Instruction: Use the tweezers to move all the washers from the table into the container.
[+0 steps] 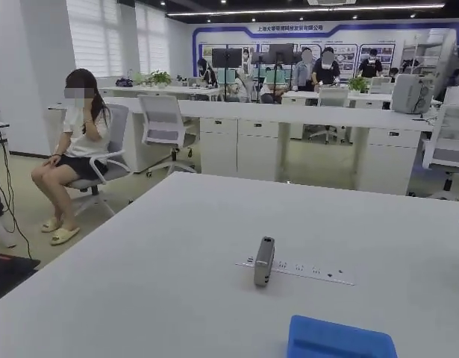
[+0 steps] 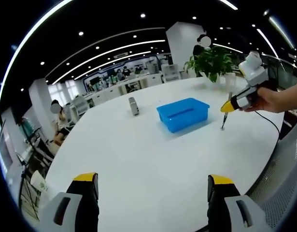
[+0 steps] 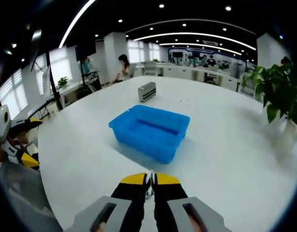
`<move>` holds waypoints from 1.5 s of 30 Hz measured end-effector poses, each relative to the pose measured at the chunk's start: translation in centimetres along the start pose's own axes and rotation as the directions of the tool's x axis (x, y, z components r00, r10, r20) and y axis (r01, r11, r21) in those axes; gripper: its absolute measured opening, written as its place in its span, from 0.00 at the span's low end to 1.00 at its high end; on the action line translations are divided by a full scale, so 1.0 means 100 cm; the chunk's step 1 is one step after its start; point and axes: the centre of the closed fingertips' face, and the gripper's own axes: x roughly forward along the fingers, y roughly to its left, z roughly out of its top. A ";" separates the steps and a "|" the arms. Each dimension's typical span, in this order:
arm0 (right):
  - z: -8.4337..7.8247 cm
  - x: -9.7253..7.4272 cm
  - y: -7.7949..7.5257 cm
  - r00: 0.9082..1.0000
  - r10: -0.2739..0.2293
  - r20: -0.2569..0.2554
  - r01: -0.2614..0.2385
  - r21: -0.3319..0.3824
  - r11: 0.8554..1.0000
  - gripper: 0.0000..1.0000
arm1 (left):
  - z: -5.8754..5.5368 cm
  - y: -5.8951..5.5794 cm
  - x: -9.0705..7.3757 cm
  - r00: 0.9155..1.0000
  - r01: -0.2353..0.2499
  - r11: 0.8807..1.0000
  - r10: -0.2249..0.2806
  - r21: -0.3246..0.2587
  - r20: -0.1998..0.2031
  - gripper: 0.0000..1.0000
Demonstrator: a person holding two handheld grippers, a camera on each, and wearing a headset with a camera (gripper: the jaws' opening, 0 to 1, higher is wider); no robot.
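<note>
My left gripper, jaws spread, faces the broad white counter; my right gripper pinches tweezers between its jaws near the blue container

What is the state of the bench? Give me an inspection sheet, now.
Surface: white table, smooth.
Job's things: blue container on the table; tweezers pointing tip-down at the table; washers, nothing seen.
Clutter: grey device by a socket strip; plant.
Grippers: left hand-held gripper open; right hand-held gripper shut on the tweezers.
Cables: dark cable trailing from the right hand-held gripper.
Surroundings: office desks; seated person.
</note>
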 end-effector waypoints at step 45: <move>0.110 0.046 -0.007 0.992 0.024 0.127 -0.007 -0.133 0.991 0.01 | -0.005 0.009 0.000 0.998 -0.050 0.999 0.051 0.016 -0.027 0.96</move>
